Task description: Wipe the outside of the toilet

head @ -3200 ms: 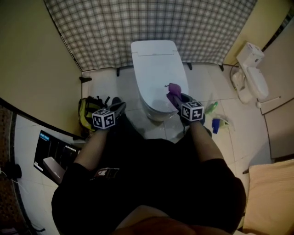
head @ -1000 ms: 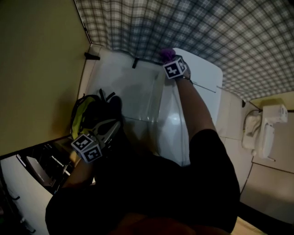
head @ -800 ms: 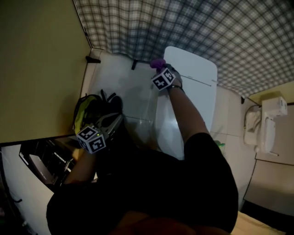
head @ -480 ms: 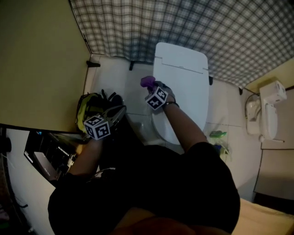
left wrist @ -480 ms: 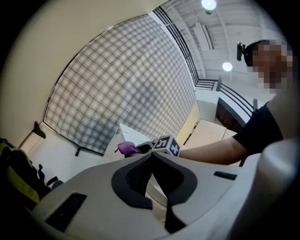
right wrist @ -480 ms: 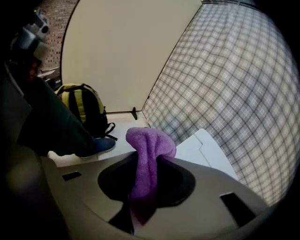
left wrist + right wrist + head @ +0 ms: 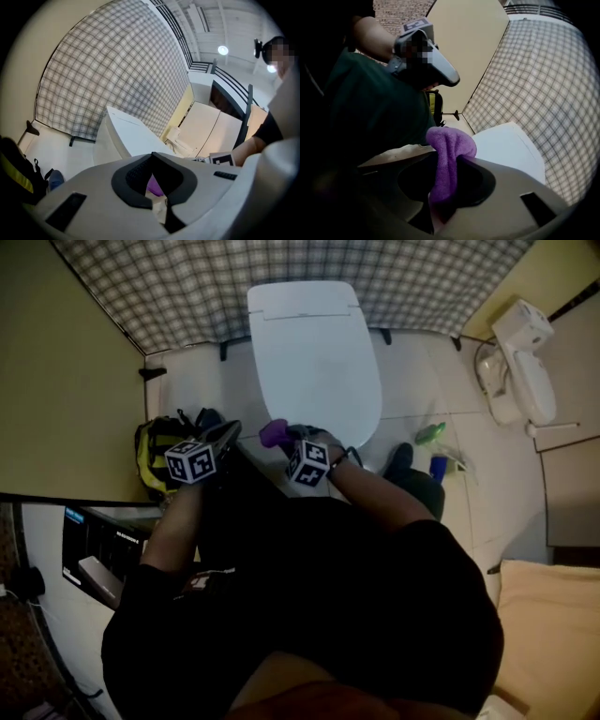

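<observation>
Head view: at 12 o'clock, white toilet (image 7: pixel 314 352), lid down. Just below its front rim, right gripper (image 7: pixel 283 435) clenched on purple cloth (image 7: pixel 273 433), pointing toward 10 o'clock. At 9 o'clock from it, left gripper (image 7: pixel 228 430), beside a yellow-black backpack (image 7: pixel 150 451). At 3 o'clock, spray bottles (image 7: pixel 433 451) on the floor.

Left gripper view: jaw tips meeting, grasping nothing; toilet at 11 o'clock, cloth glimpsed beyond the pads.

Right gripper view: cloth pinched between both jaws, bulging above them; toilet lid at 3 o'clock.
</observation>
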### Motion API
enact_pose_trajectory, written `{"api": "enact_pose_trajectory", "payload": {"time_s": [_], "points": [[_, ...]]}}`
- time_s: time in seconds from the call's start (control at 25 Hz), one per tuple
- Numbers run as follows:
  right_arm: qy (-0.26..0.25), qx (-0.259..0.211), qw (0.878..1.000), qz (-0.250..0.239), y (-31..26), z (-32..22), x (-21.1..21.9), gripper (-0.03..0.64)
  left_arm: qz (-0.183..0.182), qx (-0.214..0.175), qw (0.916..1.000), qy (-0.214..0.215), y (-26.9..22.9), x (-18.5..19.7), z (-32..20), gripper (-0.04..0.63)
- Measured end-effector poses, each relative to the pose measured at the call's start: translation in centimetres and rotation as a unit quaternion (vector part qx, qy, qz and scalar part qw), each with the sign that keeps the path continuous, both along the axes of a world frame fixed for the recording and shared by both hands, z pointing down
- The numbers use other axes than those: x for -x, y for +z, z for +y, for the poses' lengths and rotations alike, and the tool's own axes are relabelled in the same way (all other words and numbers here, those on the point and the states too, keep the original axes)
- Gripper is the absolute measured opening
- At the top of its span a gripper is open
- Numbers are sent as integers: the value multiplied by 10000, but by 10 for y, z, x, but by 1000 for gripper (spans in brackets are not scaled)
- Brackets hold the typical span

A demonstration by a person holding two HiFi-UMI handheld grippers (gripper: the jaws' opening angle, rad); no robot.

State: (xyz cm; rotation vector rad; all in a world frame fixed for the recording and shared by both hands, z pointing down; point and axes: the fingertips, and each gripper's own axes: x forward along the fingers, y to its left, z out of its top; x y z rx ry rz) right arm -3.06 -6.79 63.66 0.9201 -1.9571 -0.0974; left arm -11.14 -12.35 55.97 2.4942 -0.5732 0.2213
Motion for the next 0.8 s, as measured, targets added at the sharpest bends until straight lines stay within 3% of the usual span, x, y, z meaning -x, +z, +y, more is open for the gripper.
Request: {"api": "enact_pose_trajectory", "payload": {"time_s": [0.32, 0.52, 0.64, 0.8], "points": [[343, -164, 9992, 82, 6, 88, -82, 98, -373, -163, 9985, 365, 6, -30, 26, 3], [1227, -132, 9906, -583, 2, 99, -140, 103, -470, -151, 9978, 451, 11, -52, 26, 3], [2209, -67, 9650, -1410, 9, 102, -181, 103, -527, -136, 9972, 507, 14, -57, 26, 3], [3346, 172, 8956, -2926, 16, 96, -232, 104, -542, -105, 9969, 555, 16, -60, 29, 3]]}}
